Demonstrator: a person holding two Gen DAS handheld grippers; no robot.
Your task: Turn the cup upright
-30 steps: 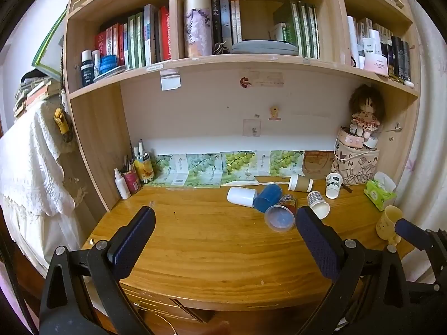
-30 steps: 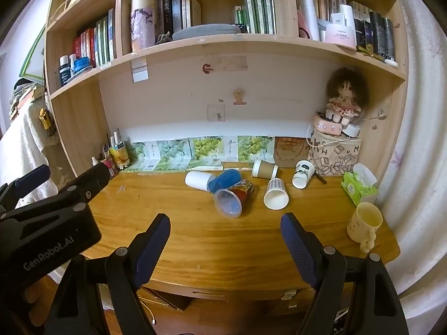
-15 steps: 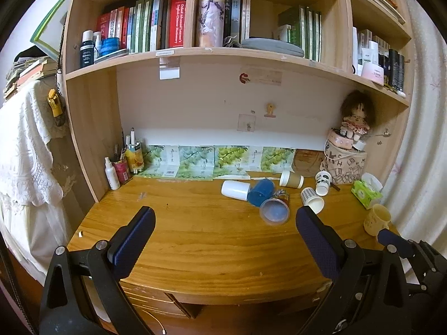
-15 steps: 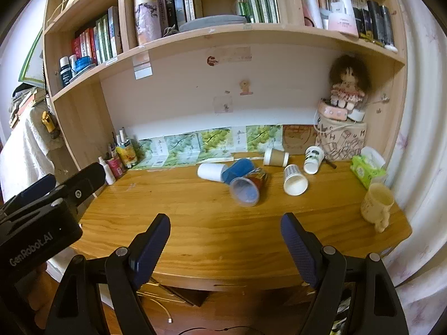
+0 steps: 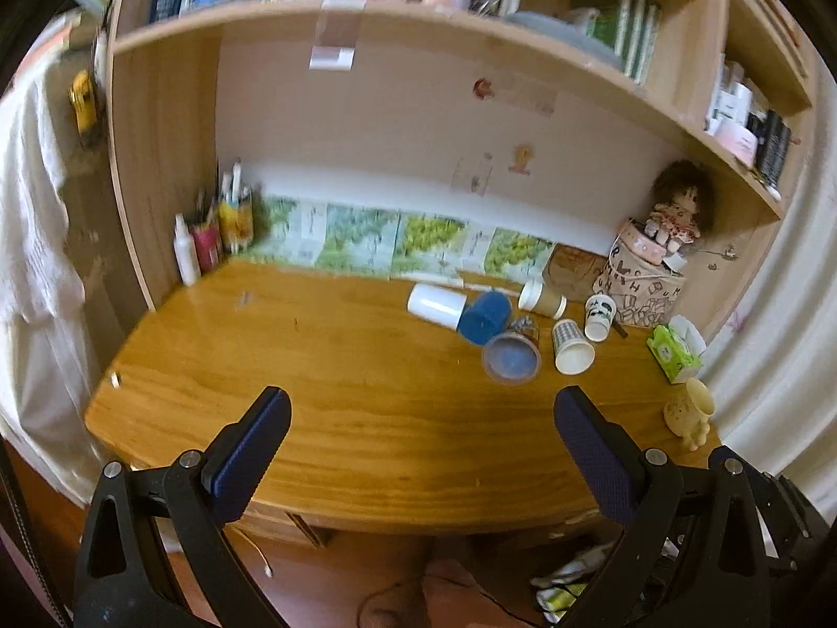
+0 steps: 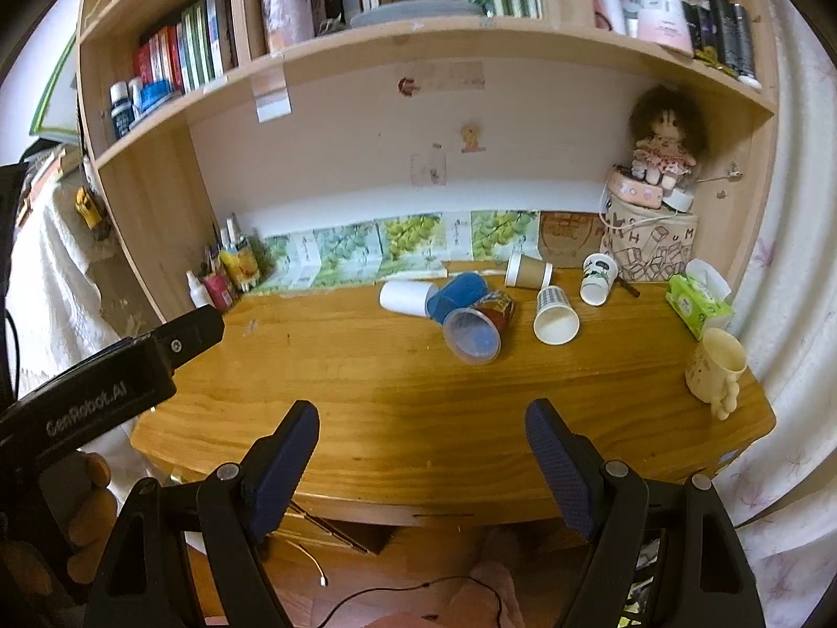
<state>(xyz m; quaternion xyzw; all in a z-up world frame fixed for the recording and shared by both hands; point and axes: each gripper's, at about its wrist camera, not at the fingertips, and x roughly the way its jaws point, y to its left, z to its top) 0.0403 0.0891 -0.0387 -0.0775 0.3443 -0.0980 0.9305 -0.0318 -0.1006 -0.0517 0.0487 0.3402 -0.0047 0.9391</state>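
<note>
six toppled cups [image 6: 473,327] clustered on their sides at the wooden desk's [image 6: 418,392] back right

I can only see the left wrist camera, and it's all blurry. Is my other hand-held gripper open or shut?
Observer: The right hand-held gripper is open and empty, over the front edge of the wooden desk.
Operator: What colour is the tipped-over cup with the see-through rim?
Observer: That lying plastic cup with the clear rim has a red printed side, and its mouth faces the camera.
Operator: Can you see my left one from there?
Observer: Yes. The black body of the left hand-held gripper shows at the left of the right wrist view, lettered GenRobot.AI.
</note>
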